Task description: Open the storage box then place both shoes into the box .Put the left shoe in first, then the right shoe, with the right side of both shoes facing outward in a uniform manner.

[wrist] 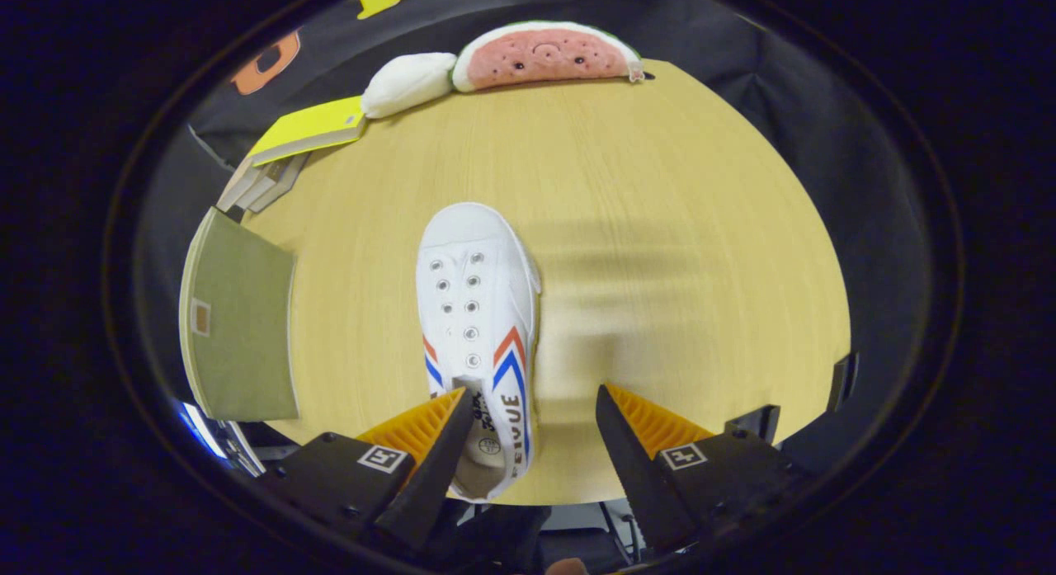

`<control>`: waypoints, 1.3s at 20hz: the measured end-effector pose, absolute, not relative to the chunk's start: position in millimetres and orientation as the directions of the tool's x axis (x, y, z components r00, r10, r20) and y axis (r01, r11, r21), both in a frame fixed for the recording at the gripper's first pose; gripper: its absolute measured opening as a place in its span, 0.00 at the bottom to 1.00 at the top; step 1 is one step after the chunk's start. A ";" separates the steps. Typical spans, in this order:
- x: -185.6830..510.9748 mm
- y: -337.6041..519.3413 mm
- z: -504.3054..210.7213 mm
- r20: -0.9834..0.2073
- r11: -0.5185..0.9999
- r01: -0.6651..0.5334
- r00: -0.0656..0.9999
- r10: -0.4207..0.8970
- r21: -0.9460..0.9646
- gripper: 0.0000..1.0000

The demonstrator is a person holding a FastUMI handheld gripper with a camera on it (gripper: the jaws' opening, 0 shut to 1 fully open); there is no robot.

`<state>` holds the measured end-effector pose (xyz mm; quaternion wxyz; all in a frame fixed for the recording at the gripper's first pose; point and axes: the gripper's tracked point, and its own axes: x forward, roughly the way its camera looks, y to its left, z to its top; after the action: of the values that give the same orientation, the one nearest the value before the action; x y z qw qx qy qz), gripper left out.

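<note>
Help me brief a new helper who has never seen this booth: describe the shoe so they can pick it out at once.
Start at the round wooden table. The white shoe lies near its front edge, toe pointing away, heel between the open gripper's fingers and closer to the left one. Red and blue chevron stripes and bare lace eyelets set it apart from the olive folder, yellow book and watermelon plush.

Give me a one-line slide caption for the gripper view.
Open claw straddles the heel of a white shoe on the wooden table.
</note>
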<state>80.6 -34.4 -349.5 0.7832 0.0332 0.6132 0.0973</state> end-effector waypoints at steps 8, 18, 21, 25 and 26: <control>81.1 -21.8 -360.0 -0.960 0.964 -0.148 0.140 0.244 0.223 0.47; 45.7 18.1 -331.5 -0.930 0.936 -0.068 0.109 0.352 0.346 0.06; 27.8 50.4 -299.4 -0.910 0.919 -0.072 0.131 0.394 0.388 0.06; 11.0 108.0 -236.3 -0.872 0.891 -0.094 0.186 0.454 0.444 0.06; 7.2 122.0 -220.0 -0.863 0.886 -0.108 0.202 0.464 0.451 0.06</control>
<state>7.2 122.0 -220.0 0.7610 0.1475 0.6032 0.1879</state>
